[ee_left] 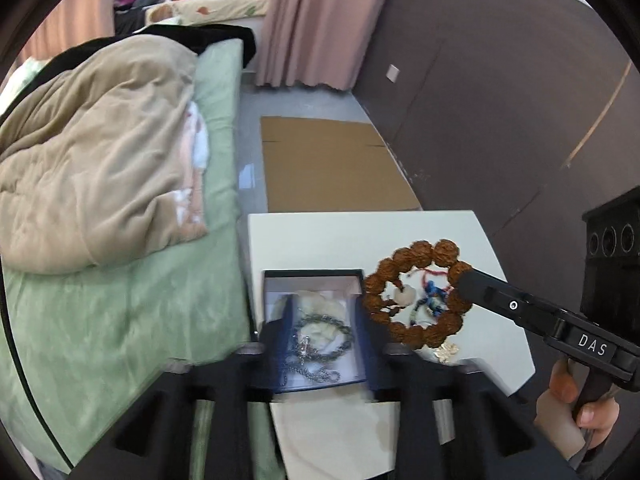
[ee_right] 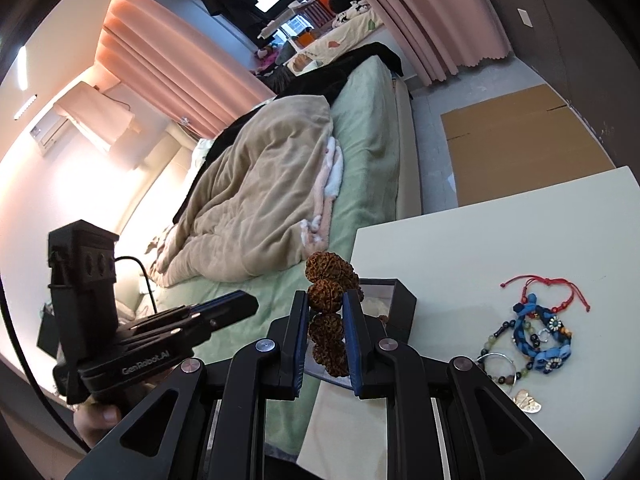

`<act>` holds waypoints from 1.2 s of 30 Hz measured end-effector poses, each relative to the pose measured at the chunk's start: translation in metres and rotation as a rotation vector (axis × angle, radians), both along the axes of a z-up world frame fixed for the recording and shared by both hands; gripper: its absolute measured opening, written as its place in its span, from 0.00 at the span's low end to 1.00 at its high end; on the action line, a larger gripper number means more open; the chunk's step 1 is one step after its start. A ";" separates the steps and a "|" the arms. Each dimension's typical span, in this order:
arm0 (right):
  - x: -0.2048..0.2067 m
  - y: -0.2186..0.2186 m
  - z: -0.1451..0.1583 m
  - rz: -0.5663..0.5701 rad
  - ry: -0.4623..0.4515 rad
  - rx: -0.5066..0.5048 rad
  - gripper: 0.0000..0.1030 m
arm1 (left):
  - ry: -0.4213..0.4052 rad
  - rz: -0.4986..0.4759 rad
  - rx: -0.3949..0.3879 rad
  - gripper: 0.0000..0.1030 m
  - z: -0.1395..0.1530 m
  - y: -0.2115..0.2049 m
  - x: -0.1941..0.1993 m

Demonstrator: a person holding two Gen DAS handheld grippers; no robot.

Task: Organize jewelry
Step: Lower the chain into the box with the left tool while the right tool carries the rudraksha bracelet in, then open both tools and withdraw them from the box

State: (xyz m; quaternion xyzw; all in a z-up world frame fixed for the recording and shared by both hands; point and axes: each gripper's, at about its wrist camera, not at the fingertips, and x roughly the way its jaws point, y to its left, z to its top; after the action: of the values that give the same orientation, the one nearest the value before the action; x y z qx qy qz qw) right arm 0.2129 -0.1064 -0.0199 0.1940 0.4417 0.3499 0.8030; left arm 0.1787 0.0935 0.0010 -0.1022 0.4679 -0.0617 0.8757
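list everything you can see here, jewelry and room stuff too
seed bead bracelet: one, brown, held above the table by the right gripper
jewelry box: one, dark blue, open on the white table
chain: at least one, silver, inside the box
bracelets: several, blue, red cord, mixed beads, lying on the table
leaf charm: one, gold, near table edge
blanket: one, beige, on the green bed
cardboard: one flat sheet, brown, on the floor
curtains: pink, by the window
left gripper: open, over the box
right gripper: shut on the seed bead bracelet
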 end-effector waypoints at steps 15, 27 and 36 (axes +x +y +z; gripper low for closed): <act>-0.010 0.059 -0.023 0.138 0.013 -0.170 0.48 | -0.088 0.053 0.036 0.70 0.024 0.033 -0.031; -0.007 -0.014 0.004 0.021 -0.003 -0.122 0.60 | -0.064 -0.076 0.061 0.70 0.026 -0.007 -0.026; -0.007 -0.075 0.002 -0.018 0.012 -0.121 0.69 | -0.023 -0.199 0.098 0.70 0.015 -0.064 -0.009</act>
State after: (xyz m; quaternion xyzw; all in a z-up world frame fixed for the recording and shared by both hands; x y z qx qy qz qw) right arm 0.2063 -0.1813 -0.0183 0.1511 0.4652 0.3143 0.8136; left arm 0.1693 0.0294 0.0164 -0.0114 0.4679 -0.1266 0.8746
